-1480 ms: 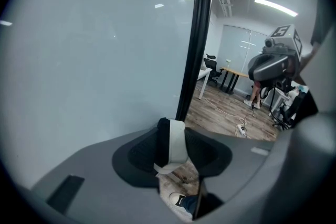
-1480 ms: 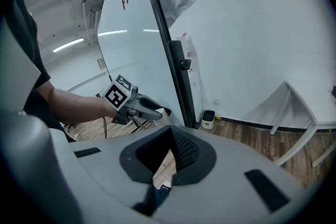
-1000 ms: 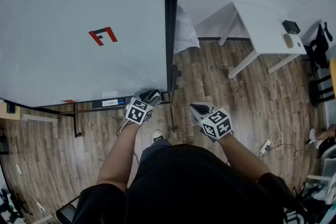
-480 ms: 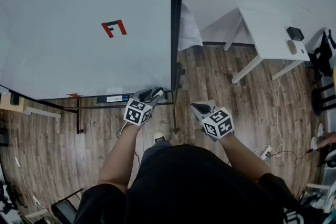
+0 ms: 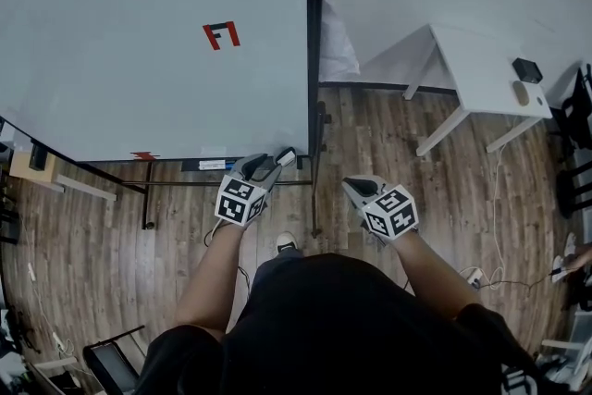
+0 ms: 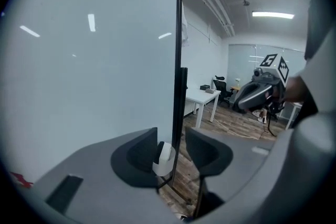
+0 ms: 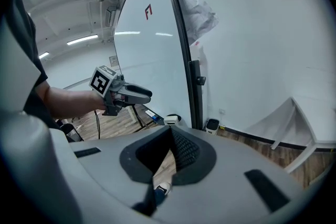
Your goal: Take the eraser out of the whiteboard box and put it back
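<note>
The eraser [image 5: 286, 156] sits at the right end of the whiteboard box [image 5: 205, 166], tucked under the whiteboard [image 5: 139, 60] right by its black side post [image 5: 315, 60]. The left gripper [image 5: 265, 166] hovers just on the near side of it with its claw released. The eraser shows between the jaws, but the pads aren't pressing on it. The right gripper [image 5: 351, 187] hangs off to the right over the wood floor [image 5: 388, 125], claw clenched on nothing. A white desk [image 5: 481, 69] stands far right.

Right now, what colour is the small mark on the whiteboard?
The mark is red and black, on the whiteboard; clearest in the head view.
</note>
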The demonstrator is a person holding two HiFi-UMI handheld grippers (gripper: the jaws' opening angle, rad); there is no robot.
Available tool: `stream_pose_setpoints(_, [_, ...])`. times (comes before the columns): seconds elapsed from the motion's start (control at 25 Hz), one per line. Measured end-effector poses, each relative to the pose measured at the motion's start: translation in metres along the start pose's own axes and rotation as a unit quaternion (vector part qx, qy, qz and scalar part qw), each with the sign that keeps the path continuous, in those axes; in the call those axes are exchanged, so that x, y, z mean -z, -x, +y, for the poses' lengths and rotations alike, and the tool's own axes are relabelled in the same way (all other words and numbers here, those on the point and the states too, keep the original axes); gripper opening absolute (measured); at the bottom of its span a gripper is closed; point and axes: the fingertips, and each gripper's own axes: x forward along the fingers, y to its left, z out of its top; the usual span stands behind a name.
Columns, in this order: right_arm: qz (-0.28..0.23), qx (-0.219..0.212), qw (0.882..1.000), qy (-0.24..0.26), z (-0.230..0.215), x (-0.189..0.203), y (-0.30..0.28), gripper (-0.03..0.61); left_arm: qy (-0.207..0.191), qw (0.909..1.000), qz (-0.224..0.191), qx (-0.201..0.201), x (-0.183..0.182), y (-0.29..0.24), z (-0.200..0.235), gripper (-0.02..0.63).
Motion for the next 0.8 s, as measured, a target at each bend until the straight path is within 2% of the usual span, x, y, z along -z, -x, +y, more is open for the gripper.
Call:
stream_pose_setpoints(0.28, [-0.015,0.0,1.0,0.017,0.006,-0.009,0.017,-0.005,-0.017,0.9993,-0.026,-0.02,-0.016,0.039,-0.016,0.162])
stream_pose_setpoints(0.52, [-0.021,-0.005,0.999,0.026,0.018,-0.009,0.028,-0.003,-0.022,0.9986,-0.036,-0.031,-0.015,0.063,-0.032,0.138])
stream_pose_setpoints(0.8, [-0.026,-0.007,0.999,0.039,0.03,-0.008,0.046,-0.004,-0.048,0.9945,-0.076,-0.054,-0.019,0.099,-0.056,0.094])
